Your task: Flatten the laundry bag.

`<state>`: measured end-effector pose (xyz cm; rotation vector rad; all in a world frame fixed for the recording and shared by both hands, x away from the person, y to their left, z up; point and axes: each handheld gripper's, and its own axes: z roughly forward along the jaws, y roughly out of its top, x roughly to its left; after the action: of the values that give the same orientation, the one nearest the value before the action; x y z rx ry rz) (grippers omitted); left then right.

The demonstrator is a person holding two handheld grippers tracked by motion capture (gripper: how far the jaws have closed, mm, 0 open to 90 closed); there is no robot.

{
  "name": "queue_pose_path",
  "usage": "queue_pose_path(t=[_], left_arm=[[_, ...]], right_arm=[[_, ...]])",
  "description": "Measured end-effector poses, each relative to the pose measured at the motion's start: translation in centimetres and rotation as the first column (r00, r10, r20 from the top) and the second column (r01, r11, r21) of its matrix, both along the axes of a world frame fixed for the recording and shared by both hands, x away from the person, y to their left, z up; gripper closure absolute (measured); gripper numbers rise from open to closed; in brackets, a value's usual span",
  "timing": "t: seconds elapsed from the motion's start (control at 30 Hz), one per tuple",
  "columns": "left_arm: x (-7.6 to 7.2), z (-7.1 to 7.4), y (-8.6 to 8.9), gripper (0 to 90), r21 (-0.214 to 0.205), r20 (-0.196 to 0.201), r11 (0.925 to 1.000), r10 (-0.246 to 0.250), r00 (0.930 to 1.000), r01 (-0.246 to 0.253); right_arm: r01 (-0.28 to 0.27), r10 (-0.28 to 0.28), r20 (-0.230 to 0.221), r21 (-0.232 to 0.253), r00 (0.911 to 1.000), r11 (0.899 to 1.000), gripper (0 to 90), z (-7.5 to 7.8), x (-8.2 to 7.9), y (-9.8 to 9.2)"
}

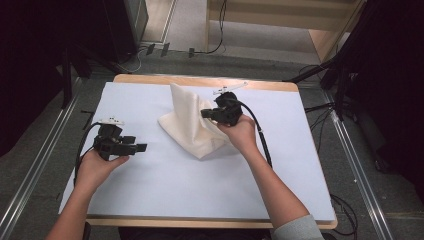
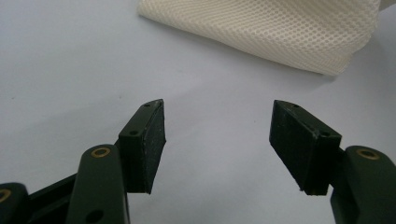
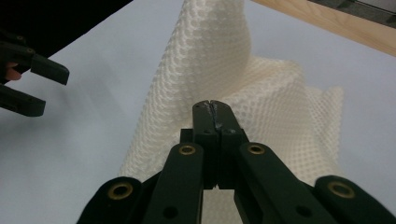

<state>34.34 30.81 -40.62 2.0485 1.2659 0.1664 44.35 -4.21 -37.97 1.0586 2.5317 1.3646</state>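
The counter [image 1: 165, 190] carries a cream mesh cloth [image 1: 190, 127] near its far edge's middle. The right gripper [image 1: 206, 114] has its fingers [image 3: 205, 122] pinching the cloth, lifting it. The left gripper [image 1: 140, 143], fingers [image 2: 144, 149] spread, hovers near the left edge.

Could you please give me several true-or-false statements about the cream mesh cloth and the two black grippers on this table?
1. The right gripper is shut on the cream mesh cloth. True.
2. The left gripper also grips the cloth. False: its jaws stand open over the pale blue table cover, apart from the cloth.
3. The cloth lies completely flat. False: part of it is lifted into a peak.
4. The table has a light wooden edge at its far side. True.
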Motion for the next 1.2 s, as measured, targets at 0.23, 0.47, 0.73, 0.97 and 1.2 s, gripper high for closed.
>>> queue_pose_path(t=[0.23,0.47,0.73,0.97,1.2], left_arm=[[0.0,0.1,0.5,36.7,-0.013,0.004,0.9998,0.015,0.9999,-0.015],[0.0,0.3,1.2,36.7,-0.023,0.004,0.9991,0.034,0.9994,-0.034],[0.0,0.5,2.0,37.3,-0.048,0.008,0.9972,0.057,0.9983,-0.057],[0.1,0.4,2.1,37.4,-0.043,0.005,0.9975,0.056,0.9984,-0.056],[0.1,0.4,2.0,37.4,-0.038,0.004,0.9977,0.057,0.9984,-0.056]], right_arm=[[-0.047,0.047,-0.01,-0.015,0.9988,0.999,90.0,-0.9,-0.8,2.4],[-0.096,0.095,-0.03,-0.02,0.995,0.995,90.0,-2.0,-1.7,4.5],[-0.139,0.134,-0.082,-0.052,0.9876,0.989,90.0,-3.9,-2.5,6.1],[-0.141,0.132,-0.11,-0.072,0.9851,0.987,88.4,-5.4,-2.4,6.2],[-0.118,0.117,-0.03,-0.049,0.9927,0.992,70.4,-2.9,-2.7,5.4]])
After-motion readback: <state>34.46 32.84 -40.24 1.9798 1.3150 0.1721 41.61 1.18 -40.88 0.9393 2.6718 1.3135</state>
